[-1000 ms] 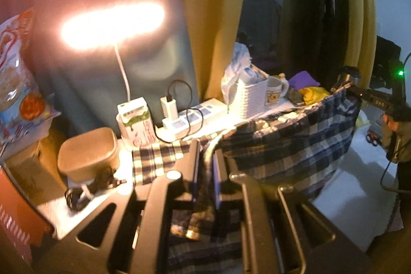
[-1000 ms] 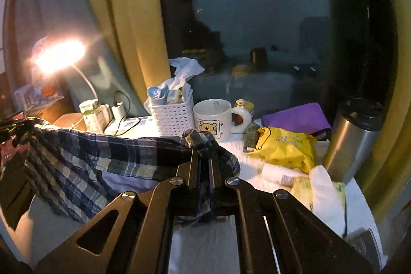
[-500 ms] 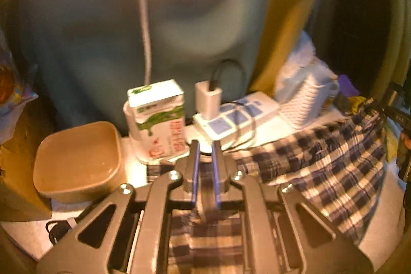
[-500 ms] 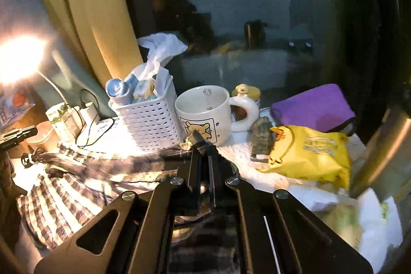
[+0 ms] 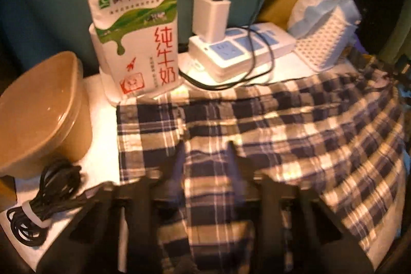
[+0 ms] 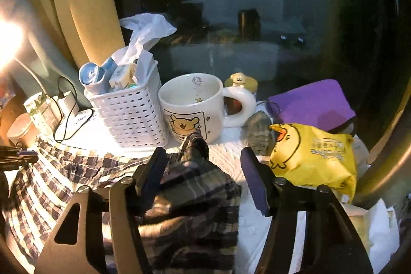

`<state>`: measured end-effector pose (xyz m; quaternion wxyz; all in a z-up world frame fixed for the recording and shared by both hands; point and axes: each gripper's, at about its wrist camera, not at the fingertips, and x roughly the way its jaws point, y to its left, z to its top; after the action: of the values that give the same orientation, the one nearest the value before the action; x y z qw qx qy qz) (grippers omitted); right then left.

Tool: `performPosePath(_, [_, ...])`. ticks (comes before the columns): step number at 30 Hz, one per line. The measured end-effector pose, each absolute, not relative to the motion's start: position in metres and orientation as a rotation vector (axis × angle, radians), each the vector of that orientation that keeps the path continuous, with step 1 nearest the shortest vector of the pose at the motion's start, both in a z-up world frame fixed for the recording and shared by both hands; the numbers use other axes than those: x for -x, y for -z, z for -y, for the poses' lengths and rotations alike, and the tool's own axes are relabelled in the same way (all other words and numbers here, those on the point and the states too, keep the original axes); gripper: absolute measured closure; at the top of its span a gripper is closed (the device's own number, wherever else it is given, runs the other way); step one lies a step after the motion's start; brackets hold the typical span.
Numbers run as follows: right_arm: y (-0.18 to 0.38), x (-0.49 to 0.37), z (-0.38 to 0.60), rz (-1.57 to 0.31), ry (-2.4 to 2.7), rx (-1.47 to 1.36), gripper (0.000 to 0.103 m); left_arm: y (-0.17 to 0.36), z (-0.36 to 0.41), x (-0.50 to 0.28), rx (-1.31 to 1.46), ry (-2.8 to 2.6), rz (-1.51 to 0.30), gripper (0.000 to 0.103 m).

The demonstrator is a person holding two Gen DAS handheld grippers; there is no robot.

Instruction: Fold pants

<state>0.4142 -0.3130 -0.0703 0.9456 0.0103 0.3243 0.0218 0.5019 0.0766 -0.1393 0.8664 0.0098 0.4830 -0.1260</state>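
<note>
Plaid pants point(image 5: 295, 125) spread just before milk carton point(image 5: 138, 43); left gripper point(image 5: 205, 148) and right gripper point(image 6: 203, 158) both released, fingers parted over cloth.

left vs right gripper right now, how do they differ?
The right gripper gapes wide, while the left gripper is open more narrowly. The right one sits over a bunched corner of the plaid pants near the bear mug; the left sits over flat cloth near the milk carton. Neither clamps the pants.
</note>
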Motion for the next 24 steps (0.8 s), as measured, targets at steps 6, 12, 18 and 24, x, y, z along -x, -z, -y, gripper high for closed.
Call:
performPosePath(6, [0.078, -0.407, 0.320, -0.678, -0.055, -0.028, 0.039, 0.146, -0.066, -0.514, -0.042, 0.228, -1.030, 0.043])
performPosePath(12, [0.085, -0.406, 0.318, -0.686, -0.068, -0.027, 0.039, 0.148, -0.057, -0.519, -0.057, 0.294, -0.992, 0.061])
performPosePath(18, [0.088, -0.405, 0.318, -0.690, -0.083, -0.031, 0.039, 0.132, -0.063, -0.512, -0.061, 0.262, -0.929, 0.095])
performPosePath(24, [0.091, -0.407, 0.306, -0.704, -0.111, 0.004, 0.039, 0.108, -0.101, -0.523, -0.018, 0.159, -0.871, 0.094])
